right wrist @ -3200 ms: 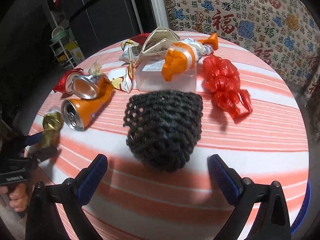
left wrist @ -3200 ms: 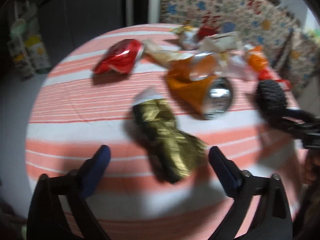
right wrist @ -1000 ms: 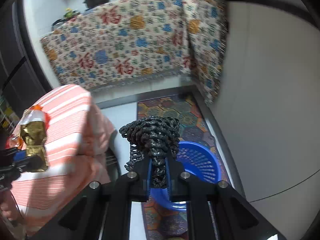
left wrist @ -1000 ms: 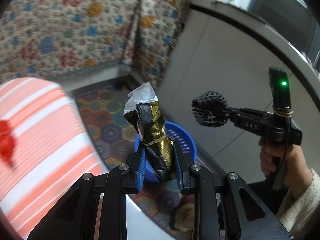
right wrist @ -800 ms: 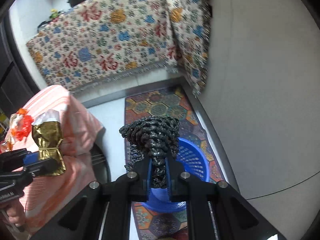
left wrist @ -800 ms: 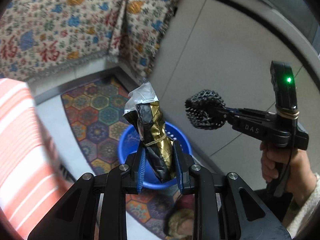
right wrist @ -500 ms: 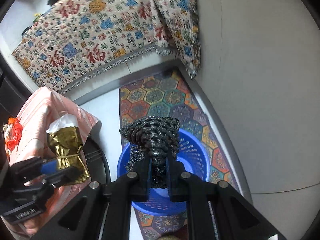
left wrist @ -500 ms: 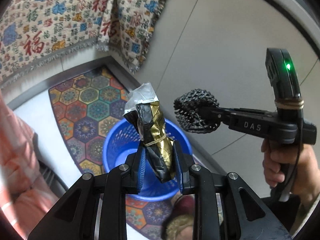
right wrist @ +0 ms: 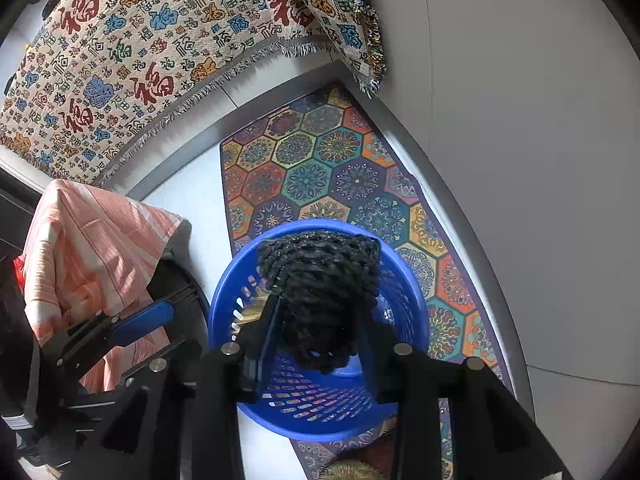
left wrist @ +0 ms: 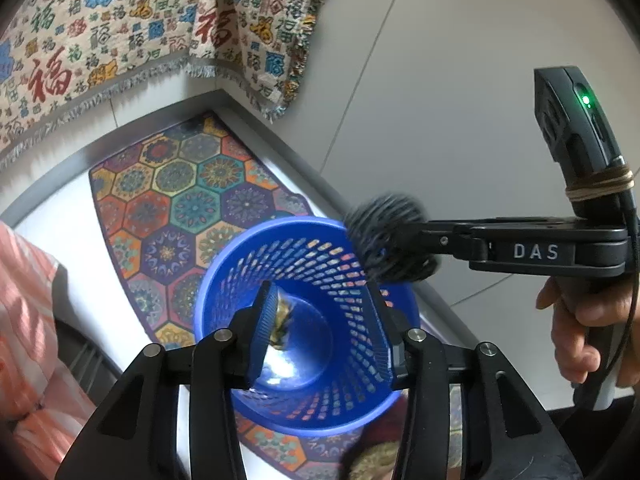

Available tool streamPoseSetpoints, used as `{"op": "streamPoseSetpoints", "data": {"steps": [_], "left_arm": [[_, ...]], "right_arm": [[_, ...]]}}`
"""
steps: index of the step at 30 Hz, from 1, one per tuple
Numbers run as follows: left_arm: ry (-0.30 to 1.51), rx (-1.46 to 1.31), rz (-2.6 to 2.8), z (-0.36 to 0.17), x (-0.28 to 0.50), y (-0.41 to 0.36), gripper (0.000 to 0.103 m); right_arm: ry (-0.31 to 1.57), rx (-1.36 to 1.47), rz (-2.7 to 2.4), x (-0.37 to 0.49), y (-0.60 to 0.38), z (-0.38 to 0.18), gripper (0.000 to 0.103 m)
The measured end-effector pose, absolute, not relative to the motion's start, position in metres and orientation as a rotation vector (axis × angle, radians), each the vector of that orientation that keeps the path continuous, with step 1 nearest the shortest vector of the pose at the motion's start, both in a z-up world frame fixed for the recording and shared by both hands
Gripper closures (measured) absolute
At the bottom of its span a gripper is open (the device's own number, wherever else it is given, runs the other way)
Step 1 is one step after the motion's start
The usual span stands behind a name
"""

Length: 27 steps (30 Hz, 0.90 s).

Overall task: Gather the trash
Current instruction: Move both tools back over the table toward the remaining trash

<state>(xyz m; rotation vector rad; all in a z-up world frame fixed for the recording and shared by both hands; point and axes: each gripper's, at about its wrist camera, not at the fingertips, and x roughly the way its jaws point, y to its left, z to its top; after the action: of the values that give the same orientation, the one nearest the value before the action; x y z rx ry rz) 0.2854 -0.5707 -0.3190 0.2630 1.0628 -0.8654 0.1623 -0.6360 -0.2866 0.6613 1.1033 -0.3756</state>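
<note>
My left gripper (left wrist: 324, 332) hangs over the blue mesh basket (left wrist: 280, 226) with its jaws opening and nothing between them. The gold wrapper (left wrist: 280, 320) is a blur inside the basket, just past the left pad. My right gripper (right wrist: 320, 344) is also over the basket (right wrist: 320, 420), its jaws opening. The black foam net (right wrist: 320, 288) sits between them, spread out and no longer pinched. In the left wrist view the net (left wrist: 384, 240) is blurred at the right gripper's (left wrist: 404, 240) tip, above the basket's rim. The left gripper (right wrist: 160, 340) shows beside the basket.
The basket stands on a hexagon-patterned rug (left wrist: 180, 184) beside a grey wall (right wrist: 520, 160). The table with the orange striped cloth (right wrist: 92, 240) is to the left. A patterned blanket (right wrist: 140, 60) hangs behind. A hand (left wrist: 580, 320) holds the right gripper's handle.
Both grippers sank over the basket and their jaws parted. The gold wrapper left the left jaws and dropped into the basket. The black net is no longer squeezed thin.
</note>
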Motion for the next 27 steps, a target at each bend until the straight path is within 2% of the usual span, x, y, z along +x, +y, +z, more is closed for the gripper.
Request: {"op": "streamPoseSetpoints", "data": {"steps": [3, 10, 15, 20, 27], "left_arm": [[1.035, 0.251, -0.847, -0.311, 0.286, -0.564, 0.046], [0.969, 0.196, -0.811, -0.266, 0.277, -0.531, 0.046], [0.912, 0.132, -0.785, -0.212, 0.254, -0.481, 0.039], [0.874, 0.13, -0.713, -0.167, 0.226, -0.398, 0.031], [0.897, 0.173, -0.488, -0.163, 0.206, -0.261, 0.027]], "right_arm": [[1.099, 0.671, -0.366, 0.164, -0.636, -0.286, 0.048], [1.07, 0.613, -0.375, 0.164, -0.623, -0.267, 0.047], [0.932, 0.426, -0.435, 0.161, -0.598, -0.21, 0.047], [0.778, 0.285, -0.441, 0.162, -0.545, -0.152, 0.047], [0.65, 0.126, -0.257, 0.191, -0.409, -0.106, 0.043]]}}
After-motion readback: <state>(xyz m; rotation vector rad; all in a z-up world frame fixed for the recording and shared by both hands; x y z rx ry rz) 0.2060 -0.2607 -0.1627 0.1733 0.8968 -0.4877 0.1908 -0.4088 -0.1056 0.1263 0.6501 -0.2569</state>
